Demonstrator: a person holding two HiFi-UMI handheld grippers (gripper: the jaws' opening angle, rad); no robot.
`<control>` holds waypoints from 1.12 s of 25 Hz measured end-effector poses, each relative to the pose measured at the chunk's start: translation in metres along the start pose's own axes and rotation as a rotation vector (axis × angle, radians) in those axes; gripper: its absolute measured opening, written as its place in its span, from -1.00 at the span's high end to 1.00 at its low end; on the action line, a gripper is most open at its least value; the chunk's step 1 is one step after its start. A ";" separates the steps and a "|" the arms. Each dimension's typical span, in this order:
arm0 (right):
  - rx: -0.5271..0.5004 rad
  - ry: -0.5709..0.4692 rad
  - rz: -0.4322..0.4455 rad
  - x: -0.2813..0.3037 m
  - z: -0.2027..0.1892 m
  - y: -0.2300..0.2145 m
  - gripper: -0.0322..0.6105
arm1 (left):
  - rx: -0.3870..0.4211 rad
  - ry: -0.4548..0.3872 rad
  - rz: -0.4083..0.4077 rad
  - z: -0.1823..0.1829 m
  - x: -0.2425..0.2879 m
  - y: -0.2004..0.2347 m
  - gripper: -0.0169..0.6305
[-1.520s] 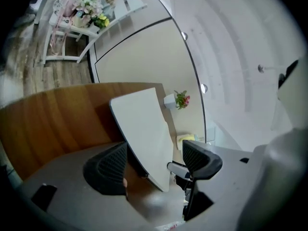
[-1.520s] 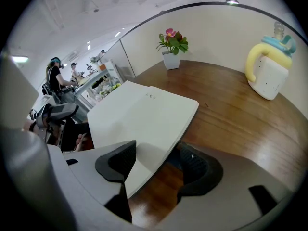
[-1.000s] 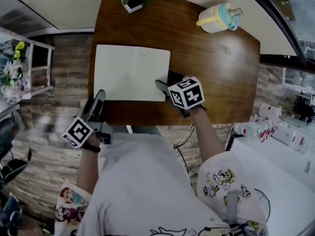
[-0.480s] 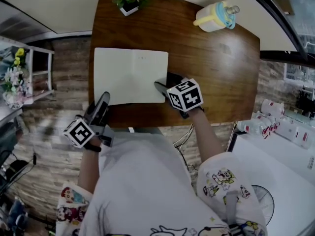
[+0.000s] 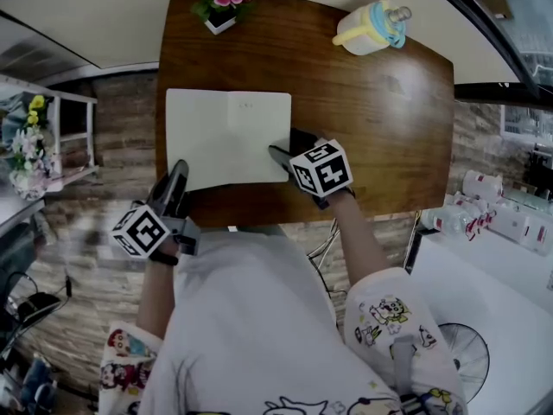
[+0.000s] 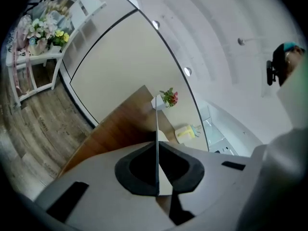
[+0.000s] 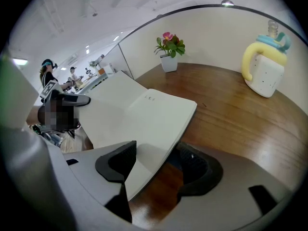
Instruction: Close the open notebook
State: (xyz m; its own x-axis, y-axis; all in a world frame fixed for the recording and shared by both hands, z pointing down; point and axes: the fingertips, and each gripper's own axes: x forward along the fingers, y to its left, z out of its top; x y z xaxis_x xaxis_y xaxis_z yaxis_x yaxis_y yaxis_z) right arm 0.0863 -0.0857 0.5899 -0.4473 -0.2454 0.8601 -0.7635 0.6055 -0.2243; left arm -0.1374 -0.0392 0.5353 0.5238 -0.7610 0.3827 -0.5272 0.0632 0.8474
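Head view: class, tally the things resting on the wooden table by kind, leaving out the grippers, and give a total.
notebook: 1
potted flower: 1
yellow-and-blue jug: 1
Total: 3

The notebook lies open on the near left part of the wooden table. Its two blank cream pages face up (a tiny faint mark sits near the top of the spine), and its edges run square with the table's.
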 end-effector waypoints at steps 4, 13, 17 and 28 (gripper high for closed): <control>0.005 -0.029 0.003 0.000 0.000 0.001 0.05 | 0.006 0.008 0.004 -0.001 0.000 -0.002 0.93; 0.076 -0.113 0.027 -0.008 -0.001 -0.001 0.05 | 0.087 0.048 0.019 -0.001 0.000 -0.013 0.93; 0.117 -0.167 0.027 -0.021 -0.001 -0.002 0.05 | 0.135 0.073 0.029 -0.002 0.000 -0.025 0.93; 0.271 -0.393 0.040 -0.075 0.007 -0.003 0.05 | 0.319 0.122 0.003 -0.012 0.008 -0.063 0.90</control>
State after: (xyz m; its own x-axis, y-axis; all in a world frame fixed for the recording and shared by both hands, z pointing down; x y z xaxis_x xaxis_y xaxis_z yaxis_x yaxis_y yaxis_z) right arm 0.1191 -0.0747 0.5231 -0.5809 -0.5251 0.6219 -0.8129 0.4142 -0.4095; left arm -0.0917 -0.0416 0.4898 0.5879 -0.6769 0.4430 -0.7019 -0.1545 0.6953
